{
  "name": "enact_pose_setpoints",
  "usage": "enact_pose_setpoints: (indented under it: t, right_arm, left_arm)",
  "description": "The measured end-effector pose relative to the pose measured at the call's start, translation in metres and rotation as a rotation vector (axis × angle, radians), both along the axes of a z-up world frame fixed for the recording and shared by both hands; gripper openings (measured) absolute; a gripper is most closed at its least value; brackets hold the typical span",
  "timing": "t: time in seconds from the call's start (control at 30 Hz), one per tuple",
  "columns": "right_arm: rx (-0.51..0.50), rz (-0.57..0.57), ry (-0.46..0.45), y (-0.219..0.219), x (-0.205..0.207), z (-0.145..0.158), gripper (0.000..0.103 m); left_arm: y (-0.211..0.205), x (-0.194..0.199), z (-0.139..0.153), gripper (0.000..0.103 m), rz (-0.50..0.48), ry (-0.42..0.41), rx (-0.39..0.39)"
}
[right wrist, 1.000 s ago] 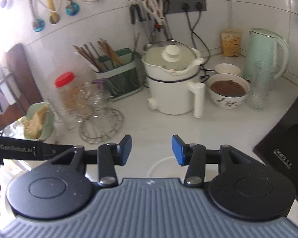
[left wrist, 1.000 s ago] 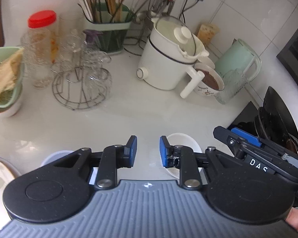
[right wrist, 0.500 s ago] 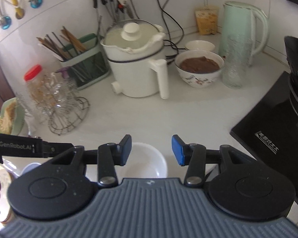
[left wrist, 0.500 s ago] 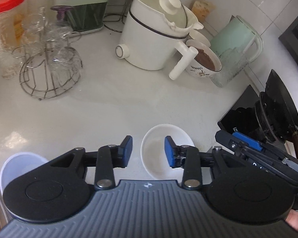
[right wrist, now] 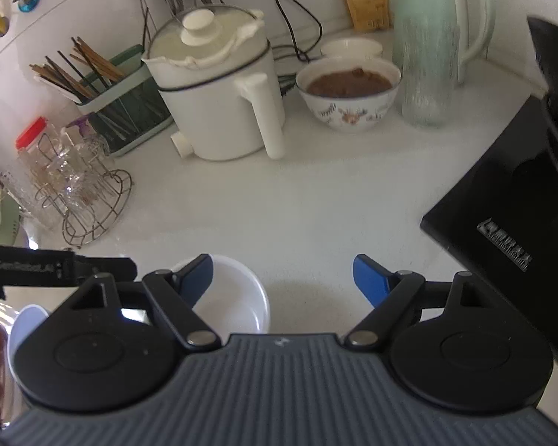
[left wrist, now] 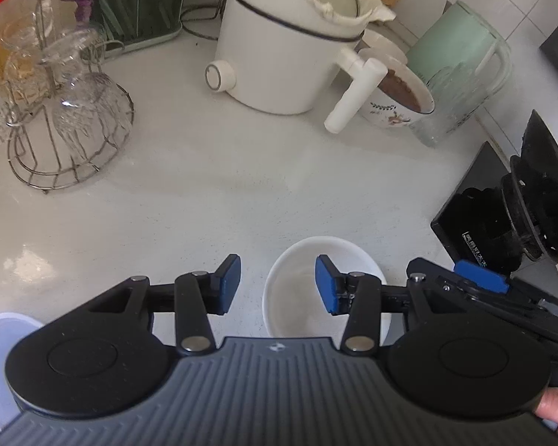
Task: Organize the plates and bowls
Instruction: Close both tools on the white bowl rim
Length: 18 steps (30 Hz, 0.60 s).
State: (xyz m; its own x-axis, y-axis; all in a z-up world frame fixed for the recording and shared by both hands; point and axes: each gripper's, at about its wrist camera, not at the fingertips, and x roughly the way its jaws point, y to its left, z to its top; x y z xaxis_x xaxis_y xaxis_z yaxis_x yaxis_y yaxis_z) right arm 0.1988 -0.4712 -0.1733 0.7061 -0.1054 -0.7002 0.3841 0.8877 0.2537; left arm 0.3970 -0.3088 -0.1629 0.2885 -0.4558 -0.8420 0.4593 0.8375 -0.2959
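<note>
From the left wrist, your left gripper (left wrist: 278, 283) was opening at a middling spread, holding nothing, its right pad over the white bowl (left wrist: 301, 260) on the counter (left wrist: 241, 186), likely to straddle the rim. From the right wrist, your right gripper (right wrist: 282, 278) was opening wide and empty, the bowl (right wrist: 238, 297) under its left finger.

Bare counter (left wrist: 212, 193) ahead — white pot (left wrist: 279, 48) and glass rack (left wrist: 67, 119) behind it

A white electric pot (right wrist: 219, 100) stands at the worktop's (right wrist: 279, 204) back, a chopstick holder (right wrist: 122, 111) and wire glass rack (right wrist: 89, 200) toward its left edge, a mint kettle (right wrist: 439, 26) near the right corner beside a black cooktop (right wrist: 509, 200).
</note>
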Motion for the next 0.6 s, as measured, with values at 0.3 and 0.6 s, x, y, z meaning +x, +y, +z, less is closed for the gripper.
enact_pose_setpoints:
  t: [0.3,0.6]
  right_arm:
    - [0.15,-0.002,0.058,-0.019,0.01,-0.03,0.07]
    - [0.172,0.042,0.104,-0.005,0.021,-0.046,0.045]
  left_arm:
    - [-0.017,-0.004,-0.023,0.049,-0.029,0.011,0.074]
    - [-0.021,-0.004,-0.037,0.032,-0.065,0.024,0.147]
